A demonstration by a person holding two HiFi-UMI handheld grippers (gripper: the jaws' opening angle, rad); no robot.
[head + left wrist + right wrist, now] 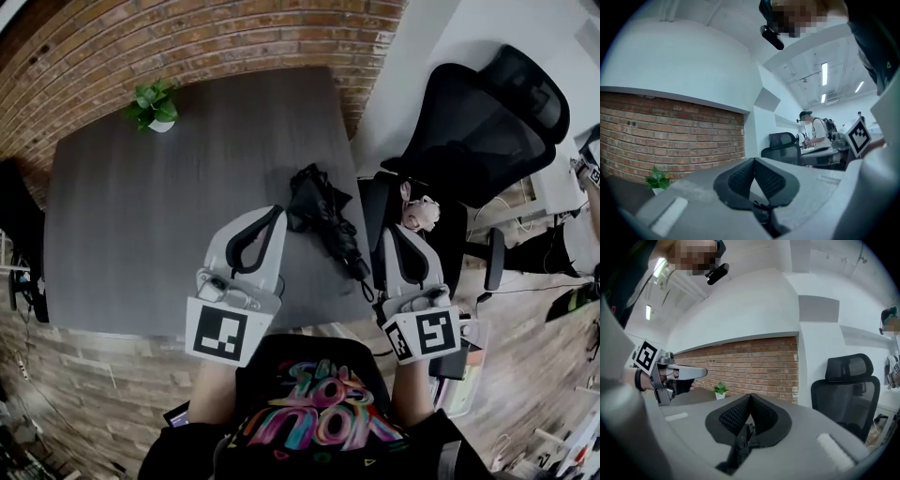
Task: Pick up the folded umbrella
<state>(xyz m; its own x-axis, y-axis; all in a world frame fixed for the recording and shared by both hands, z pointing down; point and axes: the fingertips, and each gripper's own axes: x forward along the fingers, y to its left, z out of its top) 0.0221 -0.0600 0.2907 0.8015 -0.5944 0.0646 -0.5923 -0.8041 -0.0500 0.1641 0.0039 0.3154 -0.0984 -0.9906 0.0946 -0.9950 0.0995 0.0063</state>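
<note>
Fingers (739, 179) of the left gripper (753, 161) meet tip to tip, with nothing caught at the tips. The right gripper (750, 396) is pressed together the same way. Low in its gap sits a dark crumpled shape (740, 444) that I can't identify from here. In the head view, the folded umbrella (323, 216) lies on the counter (141, 216) near its right edge, between the two grippers and just beside the right one. I can't tell whether they touch. Both grippers cover part of the counter's near edge.
</note>
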